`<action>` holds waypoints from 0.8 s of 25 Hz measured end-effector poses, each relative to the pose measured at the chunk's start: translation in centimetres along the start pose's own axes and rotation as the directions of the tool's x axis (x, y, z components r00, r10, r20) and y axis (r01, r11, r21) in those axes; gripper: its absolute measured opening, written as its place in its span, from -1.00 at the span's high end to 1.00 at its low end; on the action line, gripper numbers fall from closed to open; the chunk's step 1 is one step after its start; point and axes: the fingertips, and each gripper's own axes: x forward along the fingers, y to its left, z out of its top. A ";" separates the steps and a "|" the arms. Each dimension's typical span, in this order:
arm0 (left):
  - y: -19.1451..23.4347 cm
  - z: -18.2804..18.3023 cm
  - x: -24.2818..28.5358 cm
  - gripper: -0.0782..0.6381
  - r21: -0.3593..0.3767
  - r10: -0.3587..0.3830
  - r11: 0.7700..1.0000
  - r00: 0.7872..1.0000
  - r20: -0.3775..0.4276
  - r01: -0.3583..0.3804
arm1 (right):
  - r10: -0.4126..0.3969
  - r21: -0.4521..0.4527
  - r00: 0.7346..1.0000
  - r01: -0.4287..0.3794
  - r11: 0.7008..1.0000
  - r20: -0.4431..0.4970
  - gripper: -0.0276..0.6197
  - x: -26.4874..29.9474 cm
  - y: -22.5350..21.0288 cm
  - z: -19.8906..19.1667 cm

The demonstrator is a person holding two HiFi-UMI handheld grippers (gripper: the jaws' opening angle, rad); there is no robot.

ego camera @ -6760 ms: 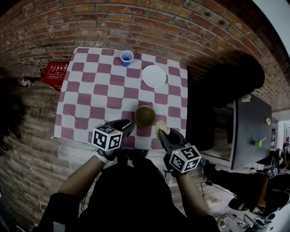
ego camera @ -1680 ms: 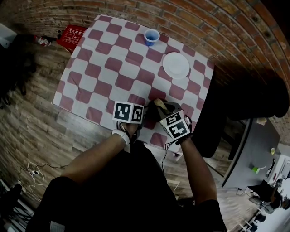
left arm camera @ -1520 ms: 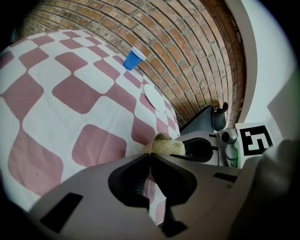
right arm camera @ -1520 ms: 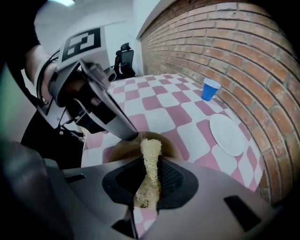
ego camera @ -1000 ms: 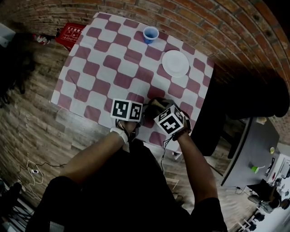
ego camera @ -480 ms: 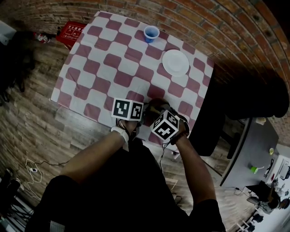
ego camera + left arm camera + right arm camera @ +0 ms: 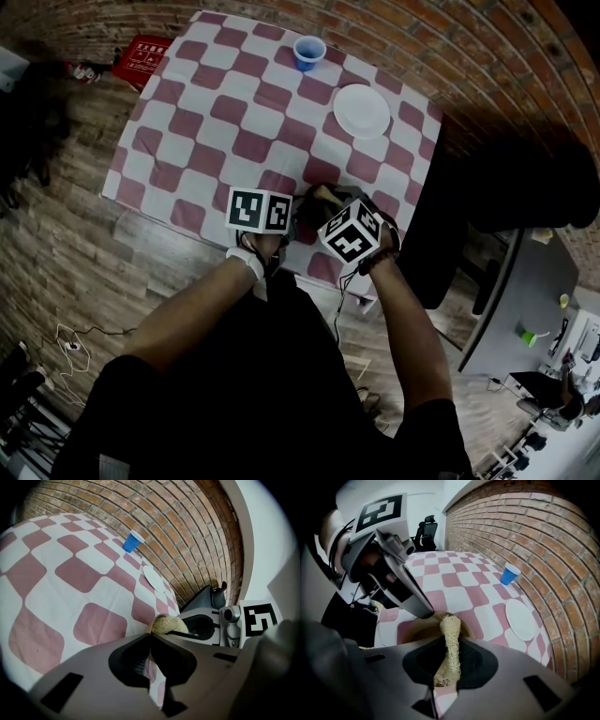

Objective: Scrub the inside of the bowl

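A brown bowl [image 7: 410, 632] stands near the front edge of the checkered table [image 7: 216, 112]. In the right gripper view my left gripper [image 7: 431, 614] is shut on the bowl's near rim. My right gripper [image 7: 449, 665] is shut on a pale loofah scrubber [image 7: 450, 630], whose top end reaches into the bowl. The left gripper view shows the left gripper [image 7: 150, 644] shut, with the scrubber [image 7: 168, 624] just beyond. In the head view the two marker cubes hide most of the bowl, and only the scrubber [image 7: 322, 194] peeks out between them.
A blue cup [image 7: 309, 52] and a white plate [image 7: 362, 111] sit at the table's far side. A red box [image 7: 141, 58] lies on the wooden floor to the left. A dark chair [image 7: 425, 531] and a grey desk stand to the right of the table.
Earlier both grippers hung in front of the free-standing bowl. Since then the left one has closed on the rim, and the right one's cube has swung about over the bowl with the scrubber.
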 end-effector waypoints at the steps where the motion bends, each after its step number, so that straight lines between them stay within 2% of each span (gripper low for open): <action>1: 0.0 0.0 0.0 0.71 0.004 0.004 1.000 1.000 0.002 -0.004 | 0.020 -0.021 1.000 -0.021 1.000 -0.021 0.64 -0.3 0.4 -0.2; 5: 0.1 0.1 0.1 0.71 0.006 0.013 1.000 1.000 0.005 -0.013 | 0.128 -0.041 0.988 -0.132 0.990 -0.082 0.64 -0.7 3.1 -0.8; 8: 0.0 0.3 0.3 0.71 0.011 0.011 1.000 1.000 0.000 -0.011 | 0.167 -0.051 0.981 -0.172 0.984 -0.095 0.64 -0.1 4.7 -0.8; 11: -0.2 0.3 0.4 0.71 0.027 0.008 1.000 1.000 -0.012 -0.008 | 0.144 -0.078 0.986 -0.151 0.986 -0.089 0.64 0.6 4.8 -0.6; 17: 0.0 0.3 0.6 0.71 0.071 0.002 0.997 0.999 -0.046 0.001 | 0.034 -0.117 0.999 -0.038 0.992 -0.040 0.64 0.5 1.4 0.2; 20: 0.0 0.4 0.7 0.71 0.067 -0.008 0.998 0.998 -0.055 0.012 | 0.051 -0.110 0.998 -0.055 0.992 -0.041 0.64 -0.3 0.8 0.1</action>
